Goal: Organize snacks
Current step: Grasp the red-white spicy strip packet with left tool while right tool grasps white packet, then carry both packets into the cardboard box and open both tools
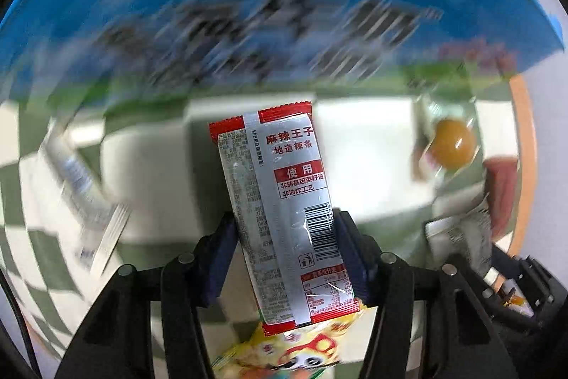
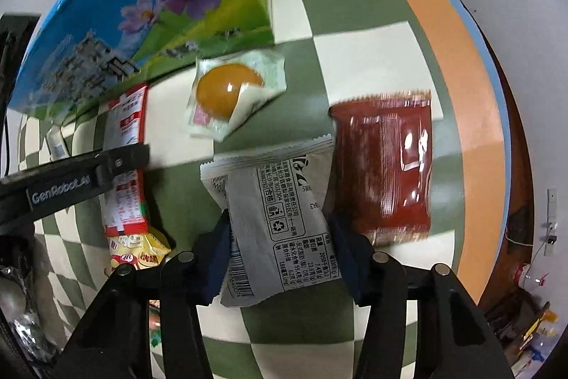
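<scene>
My left gripper (image 1: 284,229) is shut on a silver and red spicy-strip packet (image 1: 280,201), held above the checkered cloth; the packet also shows in the right wrist view (image 2: 124,158) with the left gripper's arm across it. My right gripper (image 2: 278,229) is shut on a grey snack packet (image 2: 273,212), held over the table. A clear packet with a yellow egg yolk (image 2: 230,91) lies beyond it, also in the left wrist view (image 1: 451,144). A dark red packet (image 2: 383,166) lies to the right. A yellow packet (image 1: 294,350) lies under the left gripper.
A blue box with flowers and a meadow printed on it (image 2: 142,9) stands at the back left, blurred in the left wrist view (image 1: 248,6). The green and cream checkered cloth (image 2: 355,9) has an orange border (image 2: 461,59). A white tube-like packet (image 1: 81,187) lies at the left.
</scene>
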Motion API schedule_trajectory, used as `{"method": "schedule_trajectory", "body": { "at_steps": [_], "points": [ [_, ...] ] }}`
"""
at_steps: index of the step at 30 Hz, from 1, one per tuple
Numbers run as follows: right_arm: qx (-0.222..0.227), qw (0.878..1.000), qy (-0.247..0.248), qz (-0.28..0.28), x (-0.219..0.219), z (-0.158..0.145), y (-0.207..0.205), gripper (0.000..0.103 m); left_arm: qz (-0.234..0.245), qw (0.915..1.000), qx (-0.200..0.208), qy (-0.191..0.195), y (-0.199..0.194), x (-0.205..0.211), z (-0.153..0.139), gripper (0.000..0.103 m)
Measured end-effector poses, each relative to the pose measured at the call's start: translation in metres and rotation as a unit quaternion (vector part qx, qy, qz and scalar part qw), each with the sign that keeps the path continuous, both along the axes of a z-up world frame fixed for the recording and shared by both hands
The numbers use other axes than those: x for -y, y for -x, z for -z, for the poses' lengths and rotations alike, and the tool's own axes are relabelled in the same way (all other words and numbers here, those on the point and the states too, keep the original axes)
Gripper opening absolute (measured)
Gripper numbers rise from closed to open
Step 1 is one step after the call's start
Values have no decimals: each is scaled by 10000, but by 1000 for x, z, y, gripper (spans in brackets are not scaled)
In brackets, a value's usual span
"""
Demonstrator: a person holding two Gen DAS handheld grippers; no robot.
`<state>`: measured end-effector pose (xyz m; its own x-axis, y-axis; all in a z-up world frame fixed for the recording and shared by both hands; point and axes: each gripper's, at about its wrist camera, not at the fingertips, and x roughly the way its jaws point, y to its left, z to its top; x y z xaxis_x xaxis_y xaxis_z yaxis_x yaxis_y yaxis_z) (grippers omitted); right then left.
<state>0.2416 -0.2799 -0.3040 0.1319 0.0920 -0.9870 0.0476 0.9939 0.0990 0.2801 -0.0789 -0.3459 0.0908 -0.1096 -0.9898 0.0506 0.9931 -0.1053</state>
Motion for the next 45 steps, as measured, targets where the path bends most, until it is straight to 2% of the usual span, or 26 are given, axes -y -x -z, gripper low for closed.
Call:
{"method": "schedule_trajectory", "body": {
  "at_steps": [3,9,12,16,22,27,38,45],
  "points": [
    [-94,9999,-55,-41,-4,5,17,55,-100,9999,-25,-89,33,-18,2,53],
    [-351,9991,-248,-14,-9,11,64,55,-222,9996,-171,35,82,-37,9,54],
    [-456,9982,-383,112,-9,17,72,57,-232,9993,-239,148,83,-42,20,58],
    [-559,9978,-328,156,-12,25,71,60,-418,9974,-393,431,77,-54,32,58],
    [-511,9987,24,-40,-38,38,75,58,-446,9979,-307,348,78,-62,27,52],
    [-385,9993,17,-18,-46,32,84,54,-442,9984,-171,300,71,-54,0,46],
    [-32,9986,-527,76,-54,-11,99,53,-213,9978,519,361,109,-42,-70,46],
    [473,9950,-876,-62,-62,-63,91,53,-29,9923,1186,347,122,-54,-134,46]
  ]
}}
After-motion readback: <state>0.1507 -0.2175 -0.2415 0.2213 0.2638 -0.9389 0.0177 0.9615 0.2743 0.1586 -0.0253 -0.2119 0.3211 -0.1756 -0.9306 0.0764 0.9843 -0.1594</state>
